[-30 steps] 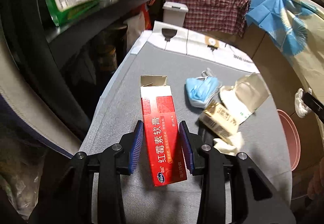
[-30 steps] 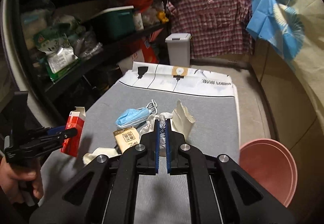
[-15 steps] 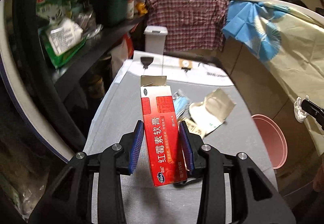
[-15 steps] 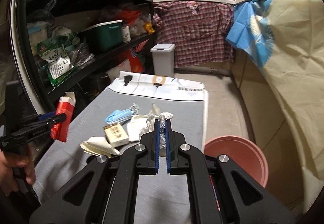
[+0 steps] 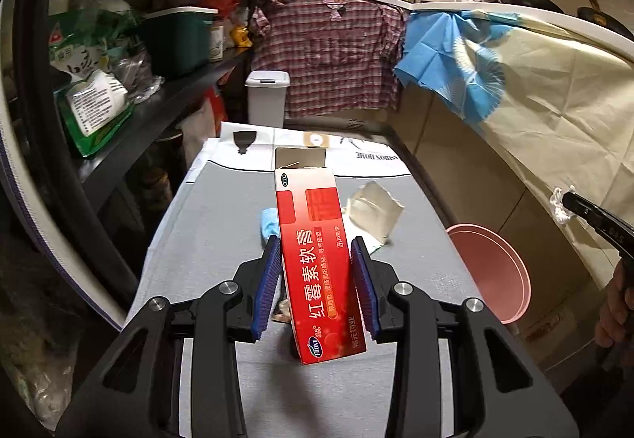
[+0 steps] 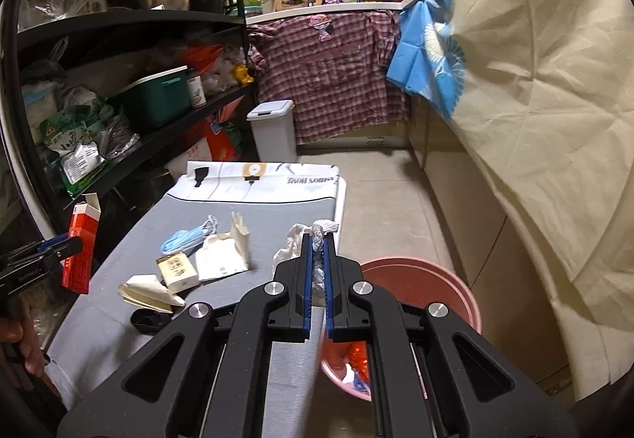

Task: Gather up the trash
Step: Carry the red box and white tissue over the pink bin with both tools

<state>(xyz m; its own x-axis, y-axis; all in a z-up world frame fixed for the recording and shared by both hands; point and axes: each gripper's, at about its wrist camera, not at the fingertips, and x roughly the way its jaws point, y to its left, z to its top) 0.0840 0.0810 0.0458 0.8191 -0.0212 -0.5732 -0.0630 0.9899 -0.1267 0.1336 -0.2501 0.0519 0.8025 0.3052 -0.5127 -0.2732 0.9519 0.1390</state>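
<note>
My left gripper (image 5: 316,275) is shut on a red ointment box (image 5: 317,259), held upright above the grey table (image 5: 206,232), its top flap open. The same red box (image 6: 80,243) shows at the left of the right wrist view. My right gripper (image 6: 317,240) is shut on a crumpled white tissue (image 6: 323,228), over the table's right edge near a pink bin (image 6: 432,283) on the floor. That pink bin (image 5: 495,271) holds some scraps. On the table lie a blue face mask (image 6: 184,239), torn paper packaging (image 6: 226,255), a small tan carton (image 6: 176,271) and a folded wrapper (image 6: 148,291).
A black shelf rack (image 6: 119,89) packed with bags and tubs runs along the left. A white lidded bin (image 6: 275,129) stands beyond the table. Cloth-draped counters (image 6: 535,101) line the right, with bare floor (image 6: 380,208) between them and the table. A small black cap (image 6: 148,319) lies near the table's front.
Both grippers have lifted and pulled back from the table. The right one has swung right with the tissue, toward the pink bin. The left still grips the red box.
</note>
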